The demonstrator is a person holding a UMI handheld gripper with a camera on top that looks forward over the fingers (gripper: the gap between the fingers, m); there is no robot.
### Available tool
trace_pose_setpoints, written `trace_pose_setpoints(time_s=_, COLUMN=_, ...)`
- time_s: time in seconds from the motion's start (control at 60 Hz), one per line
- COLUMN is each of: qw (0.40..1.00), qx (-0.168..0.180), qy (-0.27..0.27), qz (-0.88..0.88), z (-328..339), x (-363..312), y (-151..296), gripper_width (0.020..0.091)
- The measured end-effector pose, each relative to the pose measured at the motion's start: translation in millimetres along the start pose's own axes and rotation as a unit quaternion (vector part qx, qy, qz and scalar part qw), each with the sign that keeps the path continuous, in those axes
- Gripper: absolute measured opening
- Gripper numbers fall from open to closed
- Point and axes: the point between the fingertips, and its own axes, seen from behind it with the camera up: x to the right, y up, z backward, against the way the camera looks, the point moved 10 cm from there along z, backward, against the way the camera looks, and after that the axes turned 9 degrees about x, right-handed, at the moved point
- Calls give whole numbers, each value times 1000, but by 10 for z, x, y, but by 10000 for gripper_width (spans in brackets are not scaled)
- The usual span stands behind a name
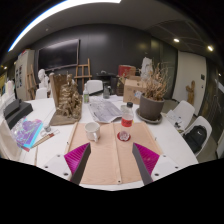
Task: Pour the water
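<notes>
My hand-held gripper (112,158) hovers wide open and empty above the tabletop (180,150); just beyond its pink pads (on a tan mat (108,150)) stand a clear cup (93,130), left, and red-labelled bottle (126,121), right.

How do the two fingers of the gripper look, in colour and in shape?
The gripper has two dark fingers that taper forward. Each bears a magenta pad, roughly triangular, on its inner face. No cables, markings or sleeve show.
</notes>
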Motion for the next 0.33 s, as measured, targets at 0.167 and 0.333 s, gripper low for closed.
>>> trace_pose_setpoints(time_s=0.167, qw=1000, qx=-2, qy=-5, qz=13, z=212, x=-119, y=-11, gripper_width=855)
trace_pose_setpoints(time_s=0.333, qw=1000, qx=3, qy=-13, qz=22, z=267, x=-126, y=14, gripper_width=858)
